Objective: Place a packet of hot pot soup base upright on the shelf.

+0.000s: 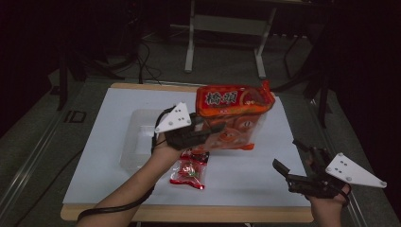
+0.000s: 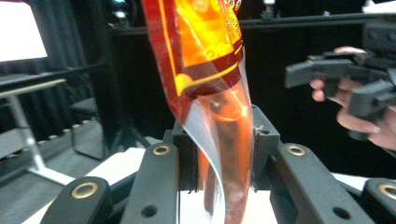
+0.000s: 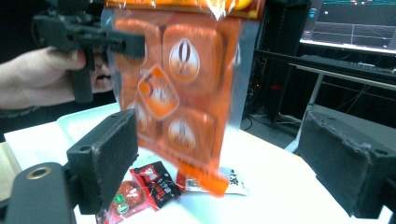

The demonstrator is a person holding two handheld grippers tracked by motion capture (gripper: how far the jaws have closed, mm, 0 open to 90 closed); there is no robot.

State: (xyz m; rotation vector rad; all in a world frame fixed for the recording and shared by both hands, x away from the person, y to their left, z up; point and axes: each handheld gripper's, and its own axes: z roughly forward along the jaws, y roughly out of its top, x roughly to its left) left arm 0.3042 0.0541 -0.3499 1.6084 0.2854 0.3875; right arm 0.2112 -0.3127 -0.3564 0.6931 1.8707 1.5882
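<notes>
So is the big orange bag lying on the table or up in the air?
In the air: the left gripper holds the orange bag above the table.

From my seat, the orange bag (image 1: 234, 116) hangs lifted over the table (image 1: 108, 156) middle, clamped in my left tool (image 1: 210, 128), blocking any reach across there. Below it the small red packet (image 1: 189, 171) lies near the front edge, and a clear tray (image 1: 137, 137) sits left of it. My right tool (image 1: 288, 158), jaws apart, has bare table ahead on the right side.
</notes>
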